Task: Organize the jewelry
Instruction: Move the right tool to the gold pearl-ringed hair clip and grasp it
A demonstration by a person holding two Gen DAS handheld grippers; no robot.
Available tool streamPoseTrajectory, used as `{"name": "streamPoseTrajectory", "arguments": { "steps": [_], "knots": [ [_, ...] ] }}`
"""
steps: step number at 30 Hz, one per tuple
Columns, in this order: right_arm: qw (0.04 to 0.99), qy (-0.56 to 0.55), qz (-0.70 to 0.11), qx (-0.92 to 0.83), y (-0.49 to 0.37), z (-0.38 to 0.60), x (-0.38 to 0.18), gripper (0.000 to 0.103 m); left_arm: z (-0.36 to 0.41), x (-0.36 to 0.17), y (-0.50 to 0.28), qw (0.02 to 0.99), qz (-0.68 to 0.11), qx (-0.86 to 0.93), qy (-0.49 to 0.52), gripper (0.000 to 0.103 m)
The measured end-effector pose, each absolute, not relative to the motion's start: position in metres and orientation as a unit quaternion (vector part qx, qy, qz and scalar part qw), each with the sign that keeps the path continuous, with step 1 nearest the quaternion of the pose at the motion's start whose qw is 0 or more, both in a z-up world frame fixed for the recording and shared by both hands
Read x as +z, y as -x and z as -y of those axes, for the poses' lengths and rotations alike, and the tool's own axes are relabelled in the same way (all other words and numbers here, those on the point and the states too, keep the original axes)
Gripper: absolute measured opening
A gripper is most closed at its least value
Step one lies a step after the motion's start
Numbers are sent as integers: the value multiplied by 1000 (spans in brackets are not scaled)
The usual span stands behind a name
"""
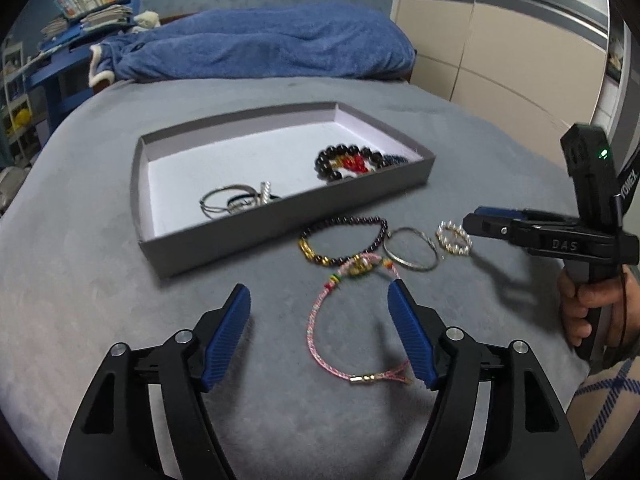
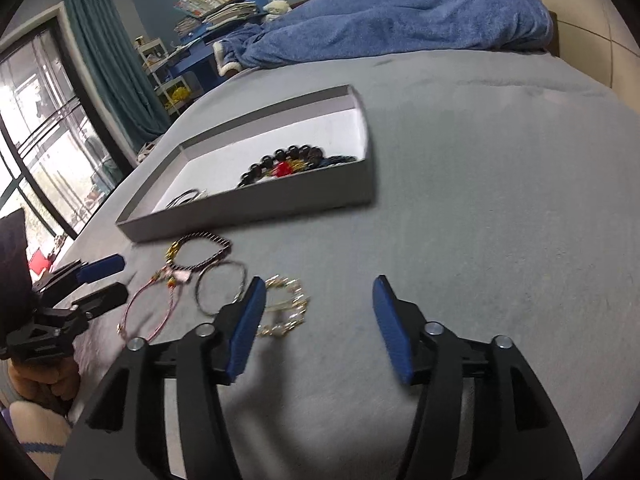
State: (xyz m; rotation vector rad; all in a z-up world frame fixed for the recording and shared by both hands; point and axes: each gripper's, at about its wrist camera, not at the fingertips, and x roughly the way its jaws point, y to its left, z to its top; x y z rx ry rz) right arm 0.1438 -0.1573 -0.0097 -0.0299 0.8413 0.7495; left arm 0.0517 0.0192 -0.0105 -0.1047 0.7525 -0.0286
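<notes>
On a grey bed (image 1: 100, 280), the left gripper (image 1: 320, 300) hovers with fingers (image 1: 228, 332) spread wide around the pink cord bracelet (image 1: 320, 332), which lies between them. Just beyond the fingertips sit a dark beaded bracelet (image 1: 344, 240), a silver bangle (image 1: 412, 248) and a pearl ring bracelet (image 1: 453, 238), with the grey tray (image 1: 280, 216) farther ahead holding more beads and bangles. The right gripper (image 2: 320, 320), fingers (image 2: 390, 332) also wide and empty, hangs with the pearl piece just past its left finger. A blue blanket (image 1: 260, 44) lies beyond the tray.
</notes>
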Motion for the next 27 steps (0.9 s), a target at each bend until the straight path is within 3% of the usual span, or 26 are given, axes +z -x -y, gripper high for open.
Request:
{"name": "streamPoseTrajectory", "arguments": {
  "steps": [13, 15, 17, 27],
  "knots": [
    [835, 112, -406, 355, -130, 125, -21, 64, -18, -21, -61, 916, -398, -6, 48, 72],
    [835, 114, -403, 357, -129, 125, -22, 49, -17, -21, -62, 915, -401, -5, 46, 72],
    [836, 108, -401, 360, -129, 127, -21, 40, -16, -22, -62, 915, -402, -3, 44, 72],
    [845, 70, -402, 345, -137, 141, -18, 40, -13, -23, -63, 914, -405, -8, 38, 72]
  ]
}}
